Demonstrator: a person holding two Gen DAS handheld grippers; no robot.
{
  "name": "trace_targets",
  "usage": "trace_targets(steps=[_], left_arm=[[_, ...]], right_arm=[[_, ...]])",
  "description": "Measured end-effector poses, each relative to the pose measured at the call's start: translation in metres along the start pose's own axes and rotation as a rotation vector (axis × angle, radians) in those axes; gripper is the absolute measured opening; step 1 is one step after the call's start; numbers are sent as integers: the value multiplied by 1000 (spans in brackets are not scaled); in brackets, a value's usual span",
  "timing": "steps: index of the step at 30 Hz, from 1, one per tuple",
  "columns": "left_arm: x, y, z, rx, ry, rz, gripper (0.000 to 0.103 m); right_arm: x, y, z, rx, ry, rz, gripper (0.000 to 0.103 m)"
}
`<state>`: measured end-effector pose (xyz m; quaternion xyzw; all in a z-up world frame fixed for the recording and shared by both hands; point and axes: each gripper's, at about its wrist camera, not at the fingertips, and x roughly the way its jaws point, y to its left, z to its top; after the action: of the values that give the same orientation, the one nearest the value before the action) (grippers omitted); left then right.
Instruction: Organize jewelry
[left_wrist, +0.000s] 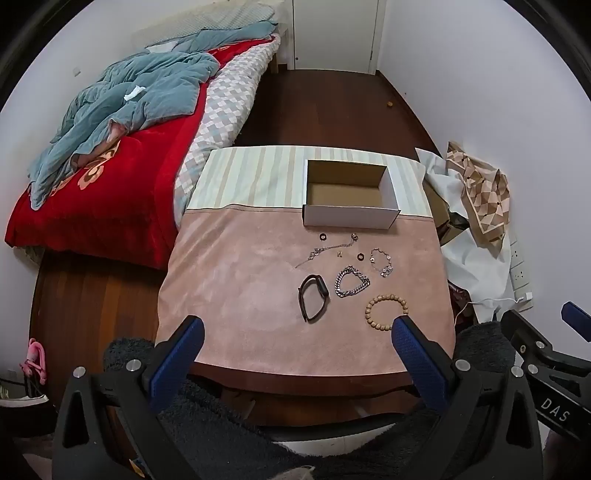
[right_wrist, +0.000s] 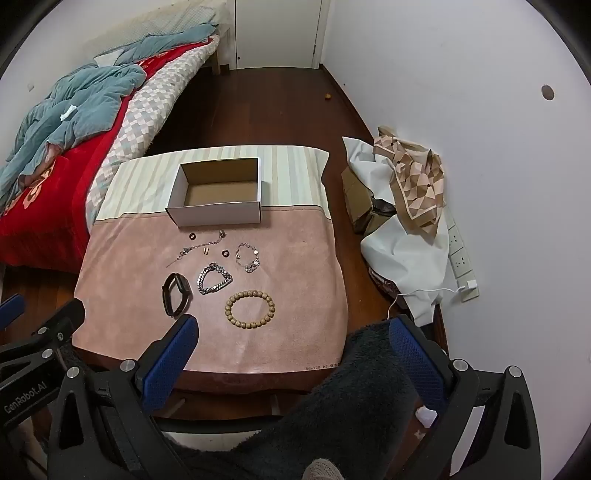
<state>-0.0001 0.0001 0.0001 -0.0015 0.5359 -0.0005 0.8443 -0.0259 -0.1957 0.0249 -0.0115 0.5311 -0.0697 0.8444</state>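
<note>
Left gripper agape; round wooden-bead bracelet on suede-like mat.

A plain dusty-pink suede-like table cloth meets a cream-and-beige striped fabric panel. The white cardboard box shows brown inside. Tan wooden bead bracelet, black watch band, silver chain bracelet.

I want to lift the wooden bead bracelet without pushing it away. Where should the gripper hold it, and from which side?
Grip the near arc of the wooden bead bracelet from above, one finger inside the ring and one outside. It lies flat and open on the pink mat, so a side approach would likely only push it. The open right gripper seems closest.
</note>
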Motion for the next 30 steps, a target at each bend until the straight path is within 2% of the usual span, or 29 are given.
trace_targets(steps=[30], left_arm=[[-9, 7, 3, 5, -12, 7, 103]], right_arm=[[-6, 0, -1, -2, -5, -8, 103]])
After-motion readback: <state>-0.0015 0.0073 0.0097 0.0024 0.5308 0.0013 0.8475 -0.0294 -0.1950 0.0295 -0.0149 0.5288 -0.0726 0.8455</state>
